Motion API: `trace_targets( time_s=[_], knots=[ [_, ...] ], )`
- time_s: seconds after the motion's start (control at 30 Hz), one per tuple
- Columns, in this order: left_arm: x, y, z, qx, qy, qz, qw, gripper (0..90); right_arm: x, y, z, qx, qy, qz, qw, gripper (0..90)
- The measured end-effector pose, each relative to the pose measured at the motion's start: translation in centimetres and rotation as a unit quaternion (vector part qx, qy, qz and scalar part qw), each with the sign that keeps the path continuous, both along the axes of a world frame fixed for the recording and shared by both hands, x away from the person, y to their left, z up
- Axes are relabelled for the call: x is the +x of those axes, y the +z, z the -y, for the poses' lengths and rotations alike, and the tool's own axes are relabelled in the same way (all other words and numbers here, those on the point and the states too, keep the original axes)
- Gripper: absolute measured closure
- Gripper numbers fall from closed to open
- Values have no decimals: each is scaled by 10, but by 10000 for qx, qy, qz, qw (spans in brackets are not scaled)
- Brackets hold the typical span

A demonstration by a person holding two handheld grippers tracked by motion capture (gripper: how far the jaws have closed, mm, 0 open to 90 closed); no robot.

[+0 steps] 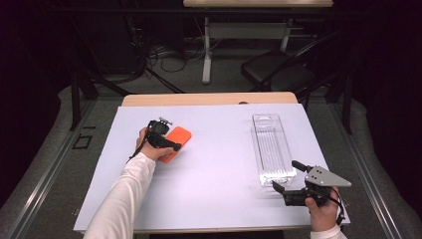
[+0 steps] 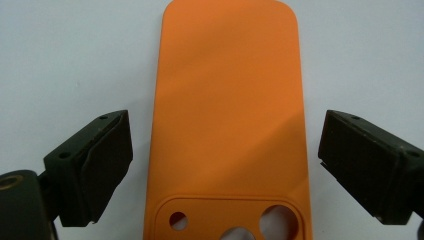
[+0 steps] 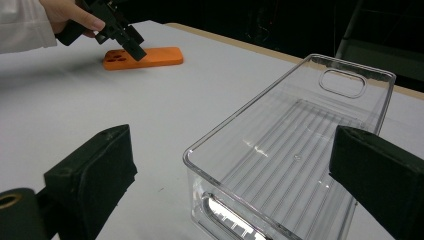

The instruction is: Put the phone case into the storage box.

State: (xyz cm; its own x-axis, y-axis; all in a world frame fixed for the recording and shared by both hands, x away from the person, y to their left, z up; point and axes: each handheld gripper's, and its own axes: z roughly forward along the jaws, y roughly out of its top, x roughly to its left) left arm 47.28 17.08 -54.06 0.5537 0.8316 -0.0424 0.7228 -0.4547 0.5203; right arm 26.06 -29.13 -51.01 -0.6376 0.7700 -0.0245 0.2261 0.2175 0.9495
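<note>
Jaws of the left gripper (image 2: 225, 165) stand wide, one on each side of the flat orange silicone phone case (image 2: 227, 115), neither pad touching it; in the left gripper view the case runs straight up toward twelve o'clock between them, its camera cut-out end nearest the lens. That alignment looks deliberate: with the long edges parallel to the pads, a squeeze would likely catch the case across its narrow width. From the high view the case (image 1: 175, 142) lies flat on the white-covered table (image 1: 214, 164), at about ten o'clock from the table's middle, with the left gripper (image 1: 166, 143) hovering over its near end and the person's white sleeve (image 1: 124, 199) reaching in from six o'clock. The clear rectangular plastic bin (image 1: 272, 149) sits well apart at about three o'clock, long side running away from the person, empty, and it appears to be the place meant for the case. The right gripper (image 1: 288, 179) waits near the bin's near end at about five o'clock, its jaws likewise wide and holding nothing; in the right gripper view they frame the bin's near corner (image 3: 295, 150), probably so it can be steadied once the case arrives.
</note>
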Motion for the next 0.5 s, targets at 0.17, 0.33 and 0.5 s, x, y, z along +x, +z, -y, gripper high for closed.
trace_targets(
  time_s=[0.17, 0.33, 0.5],
  knots=[
    [0, -7, 3, 140, 18, -67, 9999, 74, 0, 0, -1, -21, 25, 0, 10000, 38],
    [0, -10, 5, 199, 17, -32, 9998, 72, 0, 0, -1, -27, 30, 4, 10000, 38],
    [1, -11, 4, 151, 22, -47, 9999, 72, 0, 0, -1, -47, 30, -5, 10000, 38]
  ],
)
